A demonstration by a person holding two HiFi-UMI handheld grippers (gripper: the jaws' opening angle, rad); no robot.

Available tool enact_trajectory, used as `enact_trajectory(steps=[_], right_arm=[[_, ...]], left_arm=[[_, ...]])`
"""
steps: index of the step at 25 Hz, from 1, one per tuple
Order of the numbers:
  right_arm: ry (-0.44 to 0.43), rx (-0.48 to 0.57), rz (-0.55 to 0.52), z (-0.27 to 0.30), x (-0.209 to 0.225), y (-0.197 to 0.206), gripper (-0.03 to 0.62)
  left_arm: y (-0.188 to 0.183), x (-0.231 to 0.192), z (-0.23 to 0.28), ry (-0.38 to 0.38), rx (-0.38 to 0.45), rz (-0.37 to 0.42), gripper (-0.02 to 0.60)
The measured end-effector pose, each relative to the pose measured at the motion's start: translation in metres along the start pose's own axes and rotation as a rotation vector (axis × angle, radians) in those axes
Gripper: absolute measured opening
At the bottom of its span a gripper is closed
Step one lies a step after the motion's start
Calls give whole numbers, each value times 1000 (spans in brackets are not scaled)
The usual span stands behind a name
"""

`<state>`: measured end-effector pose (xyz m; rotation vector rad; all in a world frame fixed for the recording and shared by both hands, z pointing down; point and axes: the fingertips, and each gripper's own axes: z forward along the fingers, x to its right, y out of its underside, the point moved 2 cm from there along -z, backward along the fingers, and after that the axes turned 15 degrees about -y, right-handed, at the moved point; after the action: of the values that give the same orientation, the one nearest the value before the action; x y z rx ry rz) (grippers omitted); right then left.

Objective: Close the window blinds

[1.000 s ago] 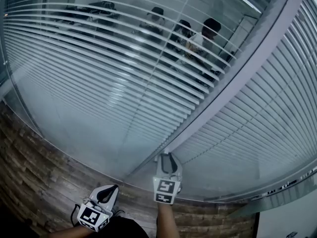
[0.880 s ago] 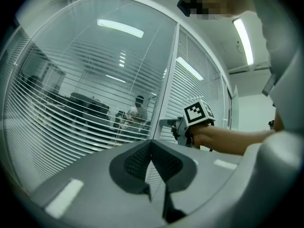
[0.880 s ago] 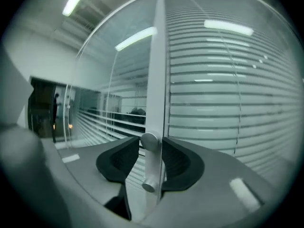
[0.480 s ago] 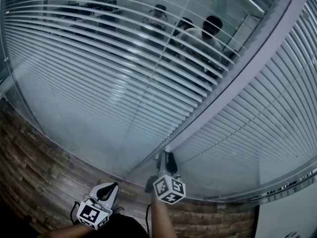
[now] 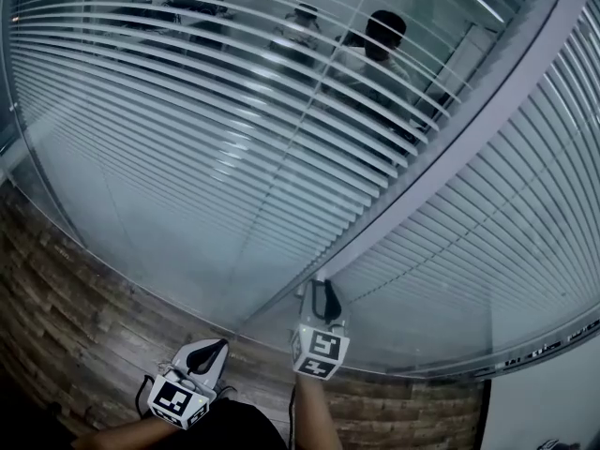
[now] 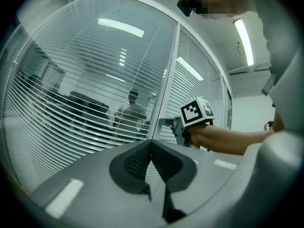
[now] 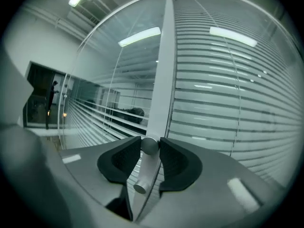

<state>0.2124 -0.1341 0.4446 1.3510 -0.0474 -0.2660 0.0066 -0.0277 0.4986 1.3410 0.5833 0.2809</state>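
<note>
Pale grey slats of the window blinds [image 5: 234, 139] fill the upper two thirds of the head view behind glass; a light metal frame post [image 5: 450, 148] runs diagonally from the upper right down to the lower middle and splits them into two panels. The left panel's slats stand apart enough to show people [image 5: 380, 50] beyond them, while the right panel's lie flatter, with only thin dark gaps. At the foot of the post, the right hand-held gripper [image 5: 320, 293] has its jaws on either side of a round metal knob [image 7: 149, 145]; they have just been closing, and both pads now touch it. A second knob [image 7: 140, 188] sits just below. The left hand-held gripper [image 6: 152, 146] hangs at lower left, apart from the glass, jaws together and empty, above a wood-plank floor [image 5: 66, 317].
</note>
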Motion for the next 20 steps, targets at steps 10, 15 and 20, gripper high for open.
enact_trajectory(steps=[10, 15, 20], right_arm=[[22, -116, -322, 2, -7, -3, 130], [-49, 84, 262, -5, 5, 8, 176], [-68, 152, 448, 1, 5, 16, 179]], left_arm=[[-4, -5, 2, -12, -4, 9, 0], [0, -6, 5, -8, -10, 7, 0], [4, -7, 11, -6, -16, 9, 0]])
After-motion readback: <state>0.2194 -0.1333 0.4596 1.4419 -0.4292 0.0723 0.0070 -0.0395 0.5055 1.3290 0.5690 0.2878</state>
